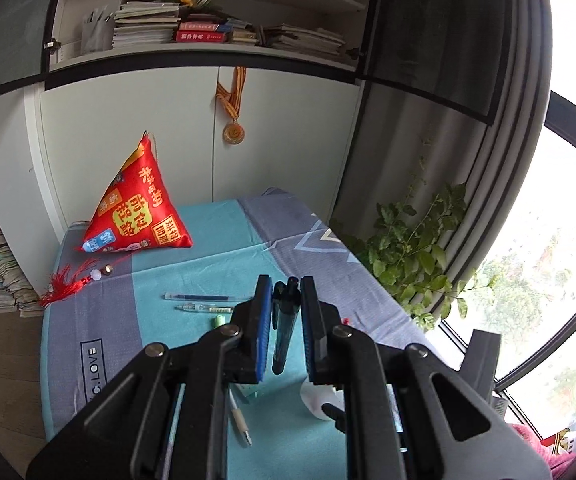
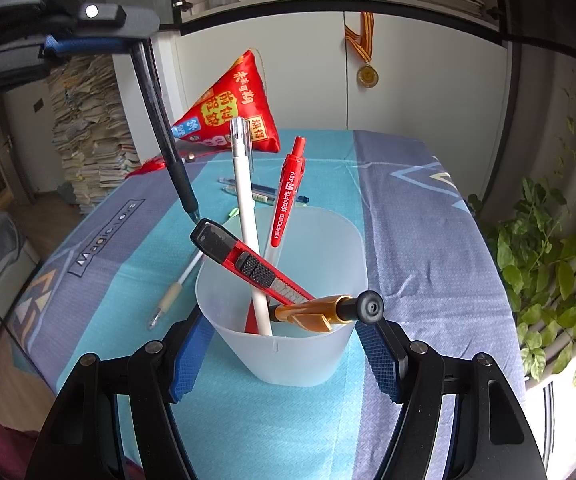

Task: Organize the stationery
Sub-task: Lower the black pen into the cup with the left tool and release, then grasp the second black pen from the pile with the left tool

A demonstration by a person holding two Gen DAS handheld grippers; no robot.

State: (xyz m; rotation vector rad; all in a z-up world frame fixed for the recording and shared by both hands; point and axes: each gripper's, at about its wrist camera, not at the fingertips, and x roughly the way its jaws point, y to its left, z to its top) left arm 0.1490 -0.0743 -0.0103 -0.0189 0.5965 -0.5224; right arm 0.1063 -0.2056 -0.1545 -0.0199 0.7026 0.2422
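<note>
My left gripper (image 1: 284, 292) is shut on a black pen (image 1: 284, 328) and holds it above the table, tip down. In the right wrist view that pen (image 2: 164, 128) hangs tilted with its tip just left of the cup's far rim. My right gripper (image 2: 284, 344) is shut on a translucent plastic cup (image 2: 288, 344) standing on the table. The cup holds a red utility knife (image 2: 248, 266), a white pen (image 2: 246, 200), a red pen (image 2: 288, 192) and a gold-and-black pen (image 2: 323, 310).
Loose pens lie on the blue cloth: two thin ones (image 1: 200, 302), a green-tipped one (image 1: 219, 320) and a white one (image 2: 176, 288). A red triangular pouch (image 1: 140, 204) with a tassel stands at the back. A plant (image 2: 547, 248) is at the right.
</note>
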